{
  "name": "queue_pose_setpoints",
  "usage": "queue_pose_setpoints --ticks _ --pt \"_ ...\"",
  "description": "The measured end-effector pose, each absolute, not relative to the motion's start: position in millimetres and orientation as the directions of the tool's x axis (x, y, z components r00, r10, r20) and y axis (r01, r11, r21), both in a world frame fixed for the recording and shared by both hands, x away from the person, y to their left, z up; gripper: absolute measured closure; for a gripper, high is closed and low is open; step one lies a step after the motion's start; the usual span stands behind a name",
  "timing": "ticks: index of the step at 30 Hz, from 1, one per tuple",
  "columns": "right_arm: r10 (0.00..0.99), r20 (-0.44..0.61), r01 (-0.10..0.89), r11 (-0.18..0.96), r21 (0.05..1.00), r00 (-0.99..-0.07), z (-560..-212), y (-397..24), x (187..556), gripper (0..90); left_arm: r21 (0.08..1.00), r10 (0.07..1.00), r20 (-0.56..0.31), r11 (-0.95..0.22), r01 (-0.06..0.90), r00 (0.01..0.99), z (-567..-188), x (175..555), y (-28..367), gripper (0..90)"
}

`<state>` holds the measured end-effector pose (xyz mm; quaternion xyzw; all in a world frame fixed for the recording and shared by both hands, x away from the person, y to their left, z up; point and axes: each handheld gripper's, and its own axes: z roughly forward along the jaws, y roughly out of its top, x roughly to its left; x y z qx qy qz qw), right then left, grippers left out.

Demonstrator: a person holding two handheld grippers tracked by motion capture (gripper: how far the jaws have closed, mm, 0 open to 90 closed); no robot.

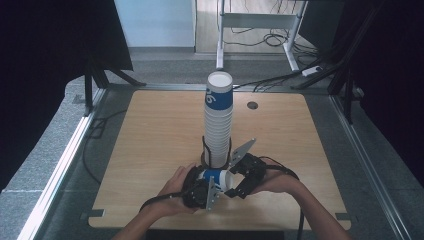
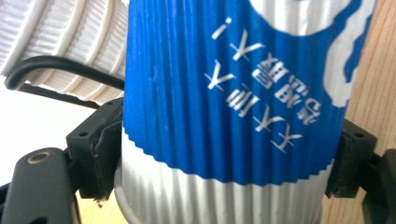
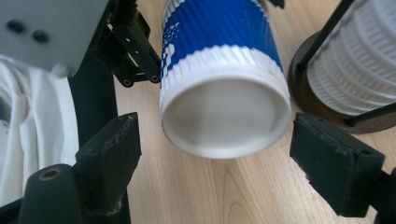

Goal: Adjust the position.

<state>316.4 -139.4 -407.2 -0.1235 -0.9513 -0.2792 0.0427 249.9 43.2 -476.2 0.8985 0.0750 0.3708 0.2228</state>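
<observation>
The blue-and-white ribbed cup (image 1: 216, 177) lies on its side near the worktop's (image 1: 150, 150) front edge, long axis level, base pointing toward the right gripper (image 1: 235, 186). The left gripper (image 1: 200, 187) clamps its jaws on the cup's wall. The right gripper's jaws stand wide, flanking the base without touching. The tall cup stack (image 1: 218, 120) stands just behind.

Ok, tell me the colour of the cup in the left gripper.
Blue ribbed paper cup with white band and lettering; clearest in left gripper view.
</observation>
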Motion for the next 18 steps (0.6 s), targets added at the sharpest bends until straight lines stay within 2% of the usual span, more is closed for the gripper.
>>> queue_pose_setpoints --ticks 6,12,18 --pt "0.198 0.151 0.245 0.868 0.432 -0.968 -411 -121 321 17.7 0.440 0.283 0.649 -0.897 -0.045 0.706 -478 248 39 16.8" --pt "0.180 0.150 0.225 0.895 0.385 -0.972 -414 -109 323 21.3 0.403 0.245 0.673 -0.913 -0.068 0.698 -477 247 36 16.8" --pt "0.166 0.147 0.208 0.915 0.346 -0.975 -418 -104 325 25.3 0.444 0.271 0.660 -0.893 -0.072 0.700 -480 244 33 16.7"
